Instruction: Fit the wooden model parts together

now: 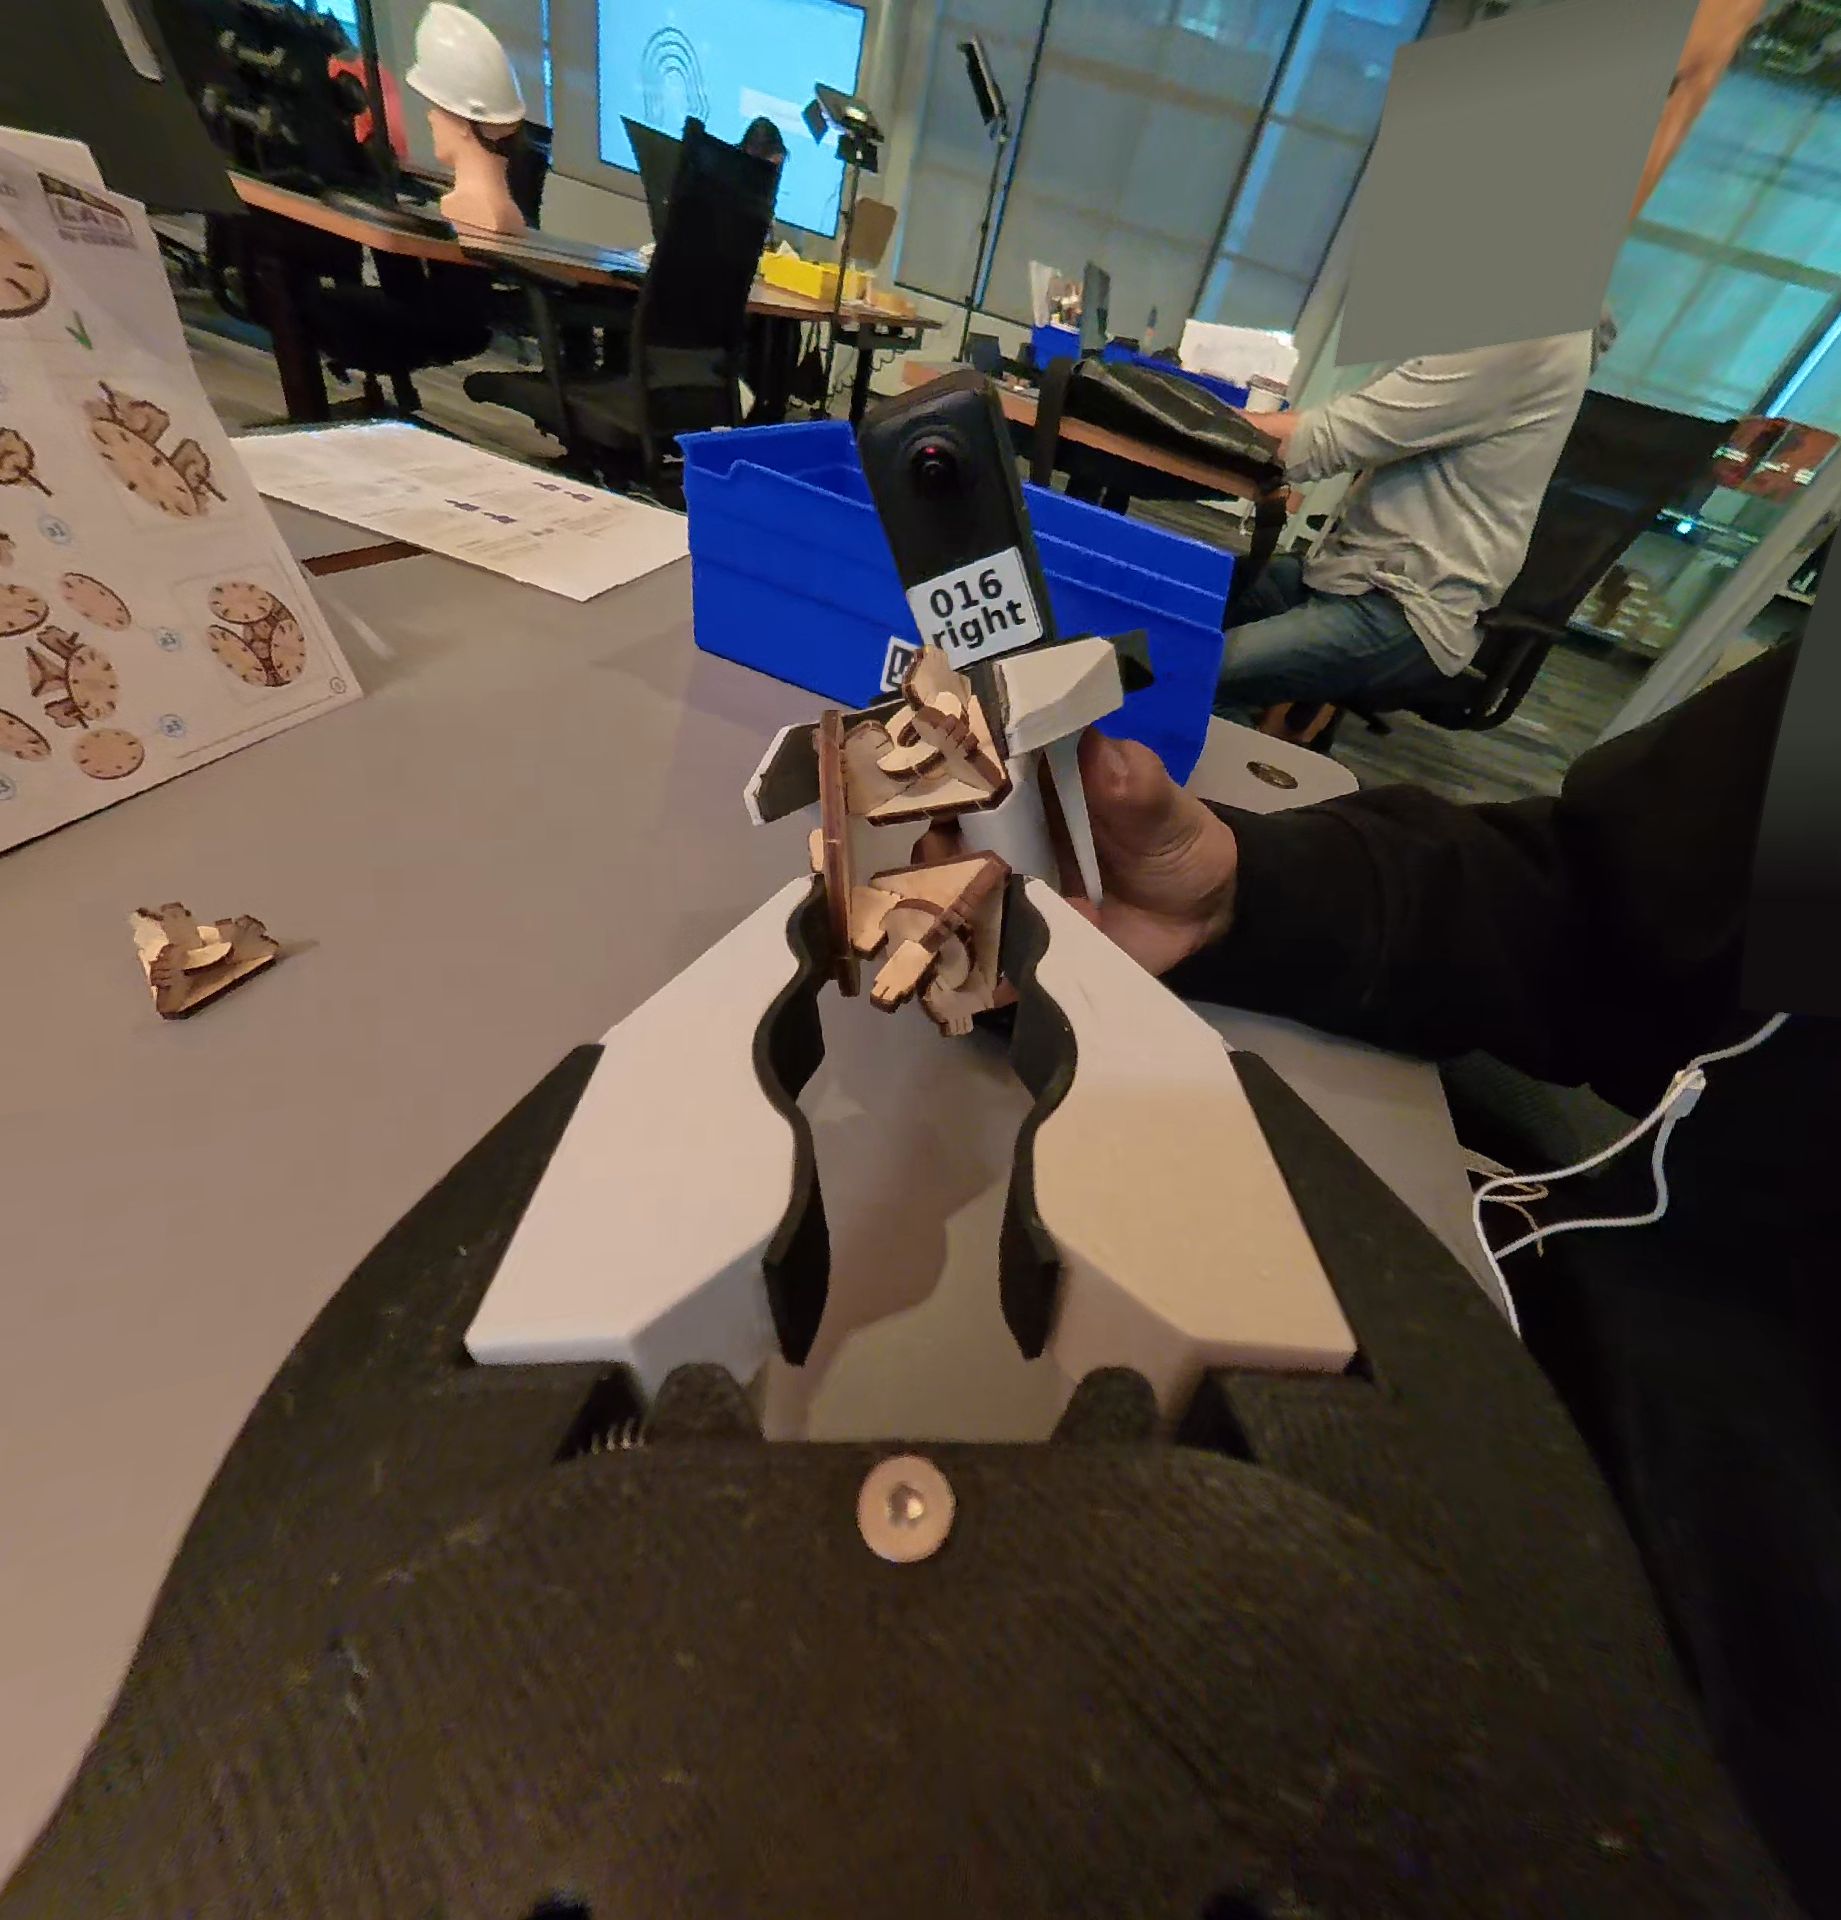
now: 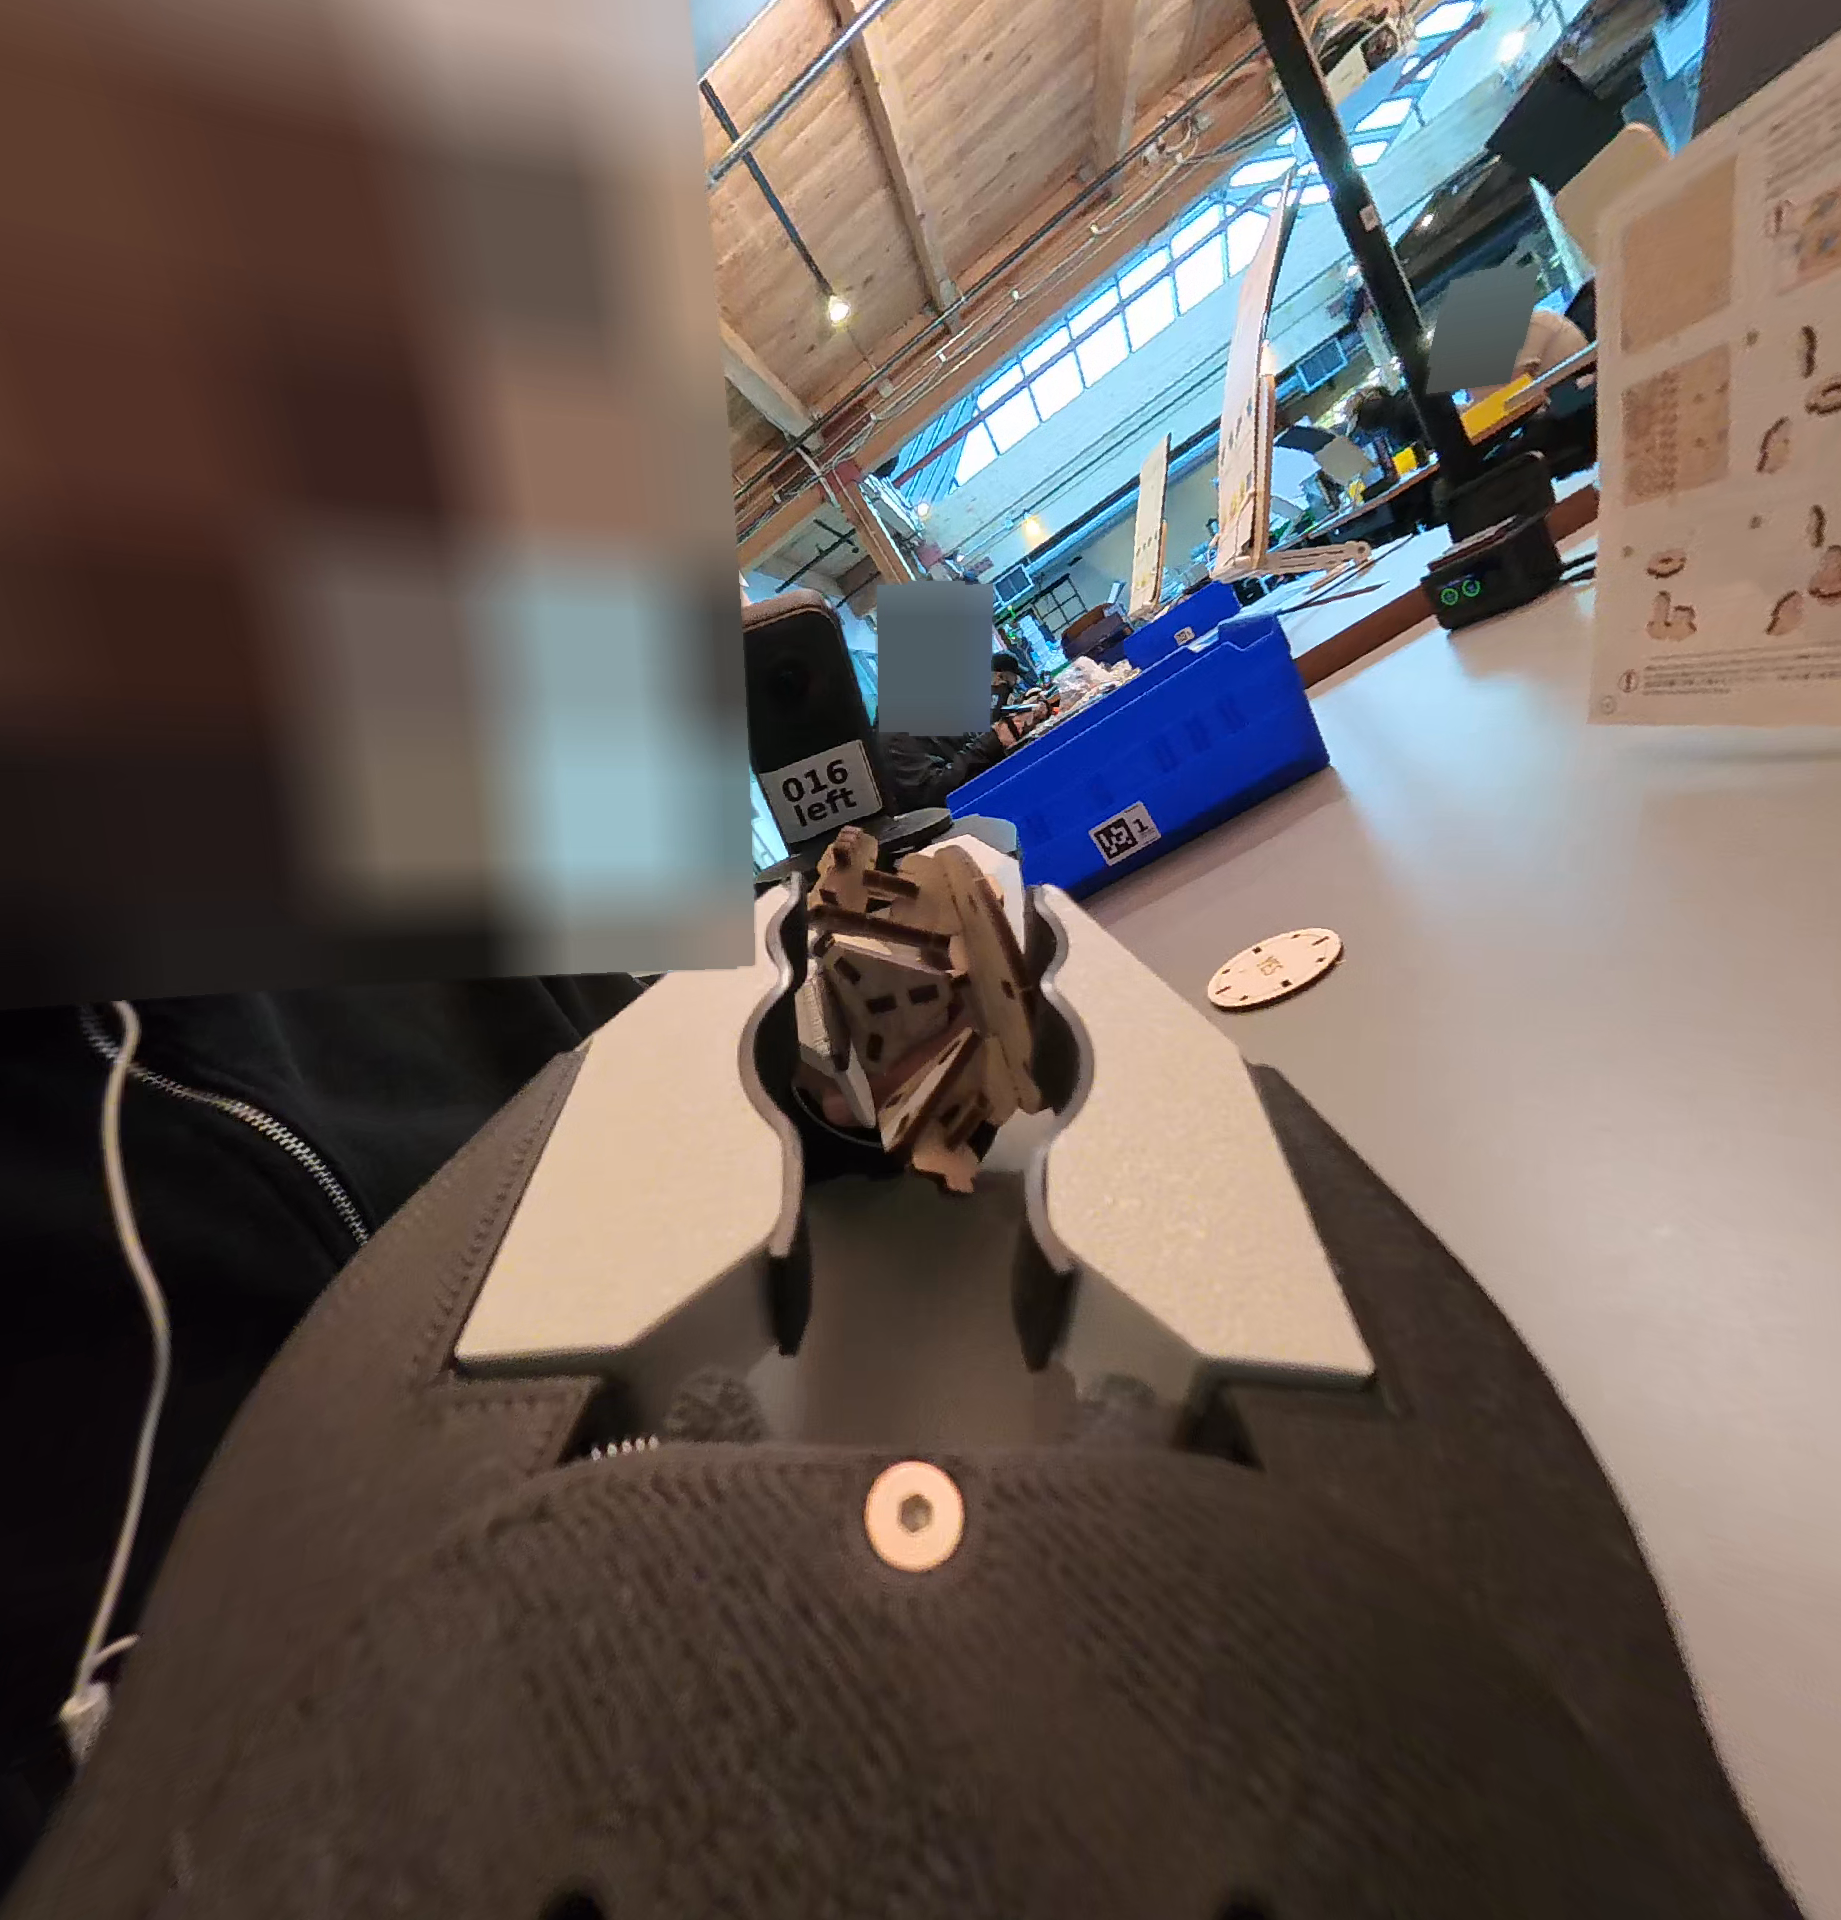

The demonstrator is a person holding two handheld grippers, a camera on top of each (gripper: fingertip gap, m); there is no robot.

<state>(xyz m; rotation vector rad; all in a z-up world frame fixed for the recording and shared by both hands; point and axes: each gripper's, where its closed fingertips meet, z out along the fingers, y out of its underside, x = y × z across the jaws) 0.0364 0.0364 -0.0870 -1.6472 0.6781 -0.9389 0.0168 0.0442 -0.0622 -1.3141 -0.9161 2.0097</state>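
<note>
My left gripper [image 1: 926, 935] is shut on a wooden puzzle assembly [image 1: 921, 930]. The assembly is a thin disc [image 1: 833, 831], seen edge-on, with wedge-shaped pieces slotted into its side. I hold it above the grey table [image 1: 480, 831]. My right gripper [image 1: 916, 753] faces me from beyond. Its fingers close on the disc and the upper wedge [image 1: 931, 758]. In the right wrist view the same assembly [image 2: 895, 1018] fills the space between my right gripper's [image 2: 911, 935] fingers. The left gripper's camera body [image 2: 807, 707] stands just behind it.
A loose wooden wedge piece [image 1: 201, 956] lies on the table to the left. An instruction sheet [image 1: 95, 520] stands at the far left. A blue bin [image 1: 791, 561] sits behind the grippers. A round wooden disc [image 2: 1274, 968] lies on the table to the right. A person's hand [image 1: 1155, 852] holds the right gripper. My two grippers' fingertips are within a few centimetres of each other.
</note>
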